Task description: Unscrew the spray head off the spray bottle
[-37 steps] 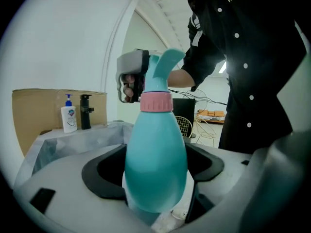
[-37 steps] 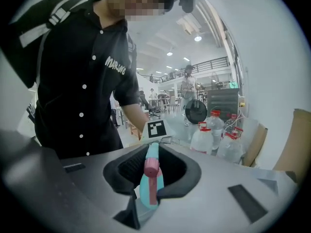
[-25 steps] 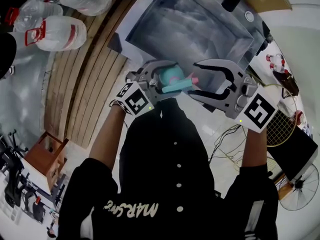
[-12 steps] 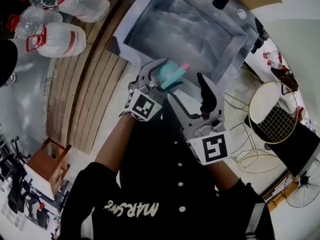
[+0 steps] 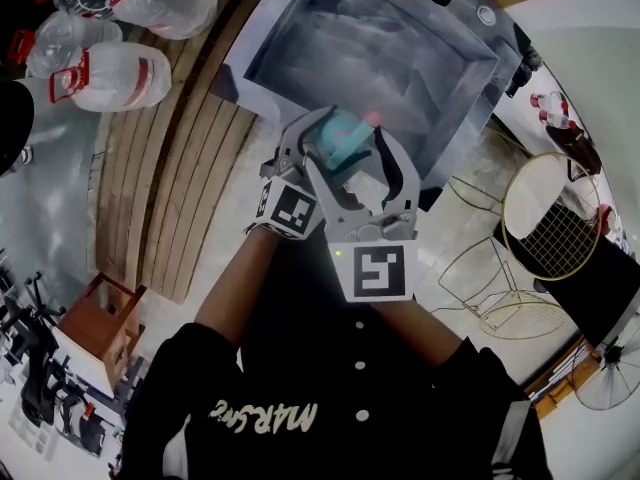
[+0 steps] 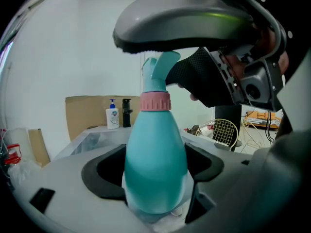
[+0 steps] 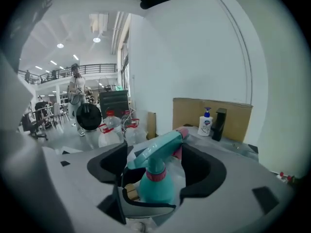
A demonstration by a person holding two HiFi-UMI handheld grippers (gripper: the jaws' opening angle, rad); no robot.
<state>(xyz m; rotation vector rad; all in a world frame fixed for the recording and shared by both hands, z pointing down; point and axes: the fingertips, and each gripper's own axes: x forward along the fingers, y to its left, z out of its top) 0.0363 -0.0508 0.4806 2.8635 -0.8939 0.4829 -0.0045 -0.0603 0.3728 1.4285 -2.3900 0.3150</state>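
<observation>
A teal spray bottle (image 6: 155, 169) with a pink collar (image 6: 155, 102) and a teal spray head (image 7: 158, 152) stands upright in my left gripper (image 6: 155, 171), which is shut on its body. In the head view the bottle (image 5: 340, 140) is held over the sink's near edge. My right gripper (image 7: 155, 164) reaches in from my body side, its jaws opening and straddling the spray head. The black pads (image 7: 204, 171) stand clear of the head on both sides. From the left gripper view, the right gripper (image 6: 194, 18) arches over the bottle's top.
A steel sink (image 5: 370, 58) lies just beyond the bottle. Water jugs (image 5: 110, 68) stand at the left on wooden planks. A soap dispenser (image 6: 112, 116) and cardboard sit behind the sink. A wire rack (image 5: 550, 228) stands to the right. A person (image 7: 76, 98) is far off.
My right gripper left the spray head's right side, swung round toward my body and came back over the head with wider jaws. The left gripper kept hold of the bottle.
</observation>
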